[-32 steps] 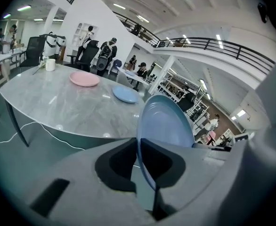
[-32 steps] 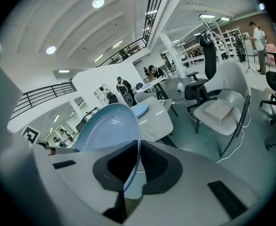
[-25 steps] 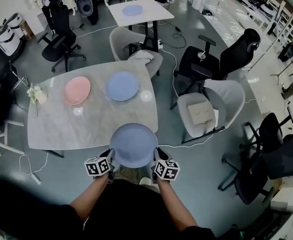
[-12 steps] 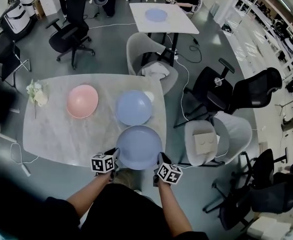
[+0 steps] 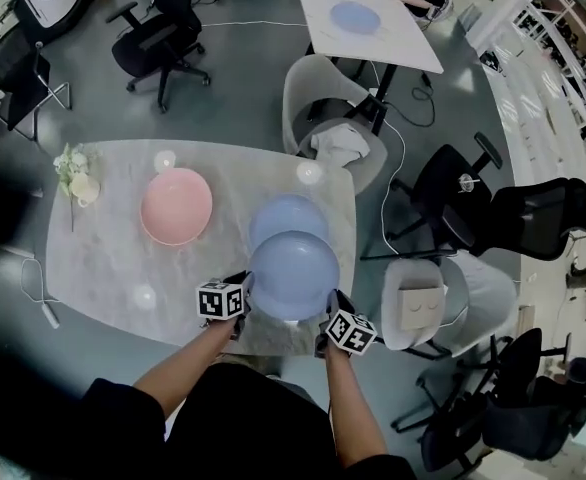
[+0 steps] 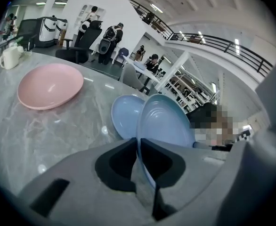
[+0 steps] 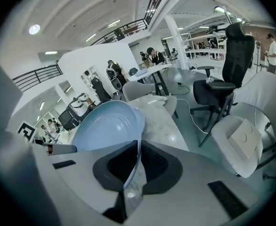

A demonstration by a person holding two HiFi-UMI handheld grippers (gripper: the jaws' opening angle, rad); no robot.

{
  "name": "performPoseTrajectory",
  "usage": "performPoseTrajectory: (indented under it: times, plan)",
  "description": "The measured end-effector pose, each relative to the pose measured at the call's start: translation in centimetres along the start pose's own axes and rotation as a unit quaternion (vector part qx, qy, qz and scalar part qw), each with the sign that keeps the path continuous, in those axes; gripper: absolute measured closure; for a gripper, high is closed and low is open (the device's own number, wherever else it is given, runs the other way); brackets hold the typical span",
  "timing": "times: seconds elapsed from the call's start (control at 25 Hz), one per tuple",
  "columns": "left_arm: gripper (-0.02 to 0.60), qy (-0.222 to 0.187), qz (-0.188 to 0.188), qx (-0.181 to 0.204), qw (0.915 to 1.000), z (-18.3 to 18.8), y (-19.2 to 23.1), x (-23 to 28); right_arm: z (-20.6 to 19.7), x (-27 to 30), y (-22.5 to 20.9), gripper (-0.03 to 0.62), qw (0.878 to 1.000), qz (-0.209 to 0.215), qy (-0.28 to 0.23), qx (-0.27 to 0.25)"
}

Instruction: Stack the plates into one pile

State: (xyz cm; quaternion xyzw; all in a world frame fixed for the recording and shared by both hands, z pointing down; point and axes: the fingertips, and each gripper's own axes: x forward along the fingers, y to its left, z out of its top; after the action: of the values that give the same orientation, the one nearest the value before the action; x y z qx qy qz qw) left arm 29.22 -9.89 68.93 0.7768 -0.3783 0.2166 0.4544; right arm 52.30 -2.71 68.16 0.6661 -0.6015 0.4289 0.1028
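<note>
Marble table (image 5: 103,268) lay below my load. My left gripper (image 6: 139,147) and right gripper (image 7: 137,157) each pinched narrow on opposite rims of the carried blue plate (image 5: 293,276), above the second blue plate (image 5: 289,213) by the table's right edge. I judged that an uneven release could tip it and chip both. The pink plate (image 5: 176,206) sat apart, leftward.
</note>
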Motion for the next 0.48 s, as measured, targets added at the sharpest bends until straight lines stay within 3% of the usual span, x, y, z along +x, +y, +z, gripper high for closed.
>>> performPoseTrajectory:
  times: [0.24, 0.48]
  plan:
    - [0.54, 0.014, 0.001, 0.01, 0.9999, 3.7, 2.4, 4.2, 2.0, 5.3, -0.1, 0.565, 1.0, -0.013, 0.014, -0.013]
    - [0.543, 0.01, -0.003, -0.013, 0.9999, 6.6, 5.1, 7.2, 2.6, 9.6, 0.4, 0.565, 0.998, -0.011, 0.05, -0.03]
